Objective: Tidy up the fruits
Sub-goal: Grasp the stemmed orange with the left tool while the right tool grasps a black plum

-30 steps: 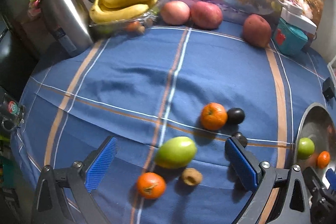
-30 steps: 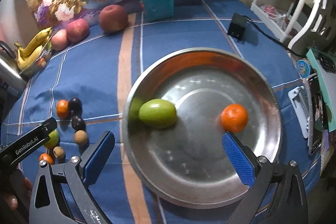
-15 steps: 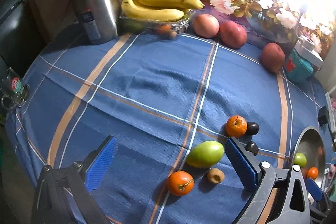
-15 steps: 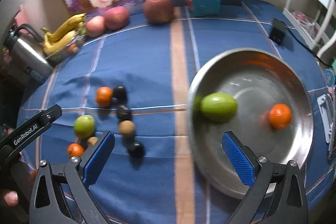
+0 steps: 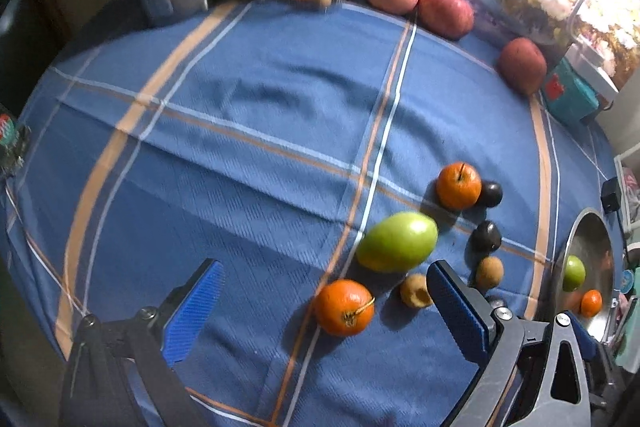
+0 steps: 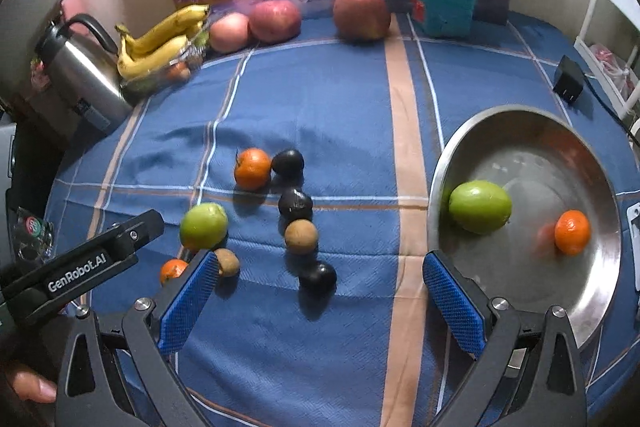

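Steel bowl (image 6: pixel 600 187), one green fruit (image 6: pixel 479 207), one orange (image 6: pixel 572 231)

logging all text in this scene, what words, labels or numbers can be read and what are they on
"GenRobot.AI": white letters on the black finger of the left hand-held gripper, read in the right wrist view.
Label on the steel kettle: too blurred to read.
Round red and green logo on the glass mug at the table edge: too small to read.
Red mark on the teal box: unreadable.
No other text shows.
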Tool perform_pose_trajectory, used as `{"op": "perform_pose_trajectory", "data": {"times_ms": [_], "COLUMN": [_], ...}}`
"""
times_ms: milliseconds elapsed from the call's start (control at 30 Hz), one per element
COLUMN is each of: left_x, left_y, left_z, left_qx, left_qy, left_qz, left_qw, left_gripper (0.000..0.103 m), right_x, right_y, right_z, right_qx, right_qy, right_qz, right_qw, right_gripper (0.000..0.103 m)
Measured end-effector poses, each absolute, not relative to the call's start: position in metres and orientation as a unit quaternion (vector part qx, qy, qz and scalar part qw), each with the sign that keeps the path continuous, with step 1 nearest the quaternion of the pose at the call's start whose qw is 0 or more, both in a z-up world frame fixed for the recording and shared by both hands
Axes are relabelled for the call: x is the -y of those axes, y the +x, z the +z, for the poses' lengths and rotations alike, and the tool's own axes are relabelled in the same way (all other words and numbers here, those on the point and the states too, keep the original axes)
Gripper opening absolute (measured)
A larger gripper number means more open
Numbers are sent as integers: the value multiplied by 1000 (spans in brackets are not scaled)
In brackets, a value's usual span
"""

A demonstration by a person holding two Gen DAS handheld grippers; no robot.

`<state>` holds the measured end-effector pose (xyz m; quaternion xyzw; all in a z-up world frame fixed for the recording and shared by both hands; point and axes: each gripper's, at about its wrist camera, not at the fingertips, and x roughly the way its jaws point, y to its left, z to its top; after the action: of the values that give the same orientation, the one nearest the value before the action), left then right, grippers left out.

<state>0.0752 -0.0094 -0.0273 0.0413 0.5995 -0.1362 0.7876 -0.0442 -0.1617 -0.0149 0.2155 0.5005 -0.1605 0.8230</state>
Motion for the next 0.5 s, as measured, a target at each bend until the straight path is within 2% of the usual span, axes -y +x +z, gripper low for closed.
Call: {"op": "perform_pose_trajectory", "data": {"times_ms": [100, 167, 233, 400, 500], "left_x": [8, 7, 7, 6, 5], "left_y": [75, 74, 73, 67, 64], "left_z": [-34, -38, -42, -49, -52], "left_qx": [-613, -622, -629, -643, -646], "left_qy": [34, 25, 25, 19, 15], "left_qz": [-135, -137, -138, -145, -148], "left_qw": [778, 770, 764, 751, 748], "left_gripper": [99, 93, 91, 82, 69], "right_x": [159, 156, 154, 152, 152], "right_y": [-41, -39, -37, -34, -34], "right_z": [-28, -35, -42, -59, -66], "right_qx": [-519, -531, -542, -565, -573], "right_qy": [213, 210, 208, 210, 206], "right_qz": [-156, -152, -146, -144, -145], "right_qw": [813, 807, 801, 785, 779], "right_gripper": [100, 94, 84, 76, 66]}}
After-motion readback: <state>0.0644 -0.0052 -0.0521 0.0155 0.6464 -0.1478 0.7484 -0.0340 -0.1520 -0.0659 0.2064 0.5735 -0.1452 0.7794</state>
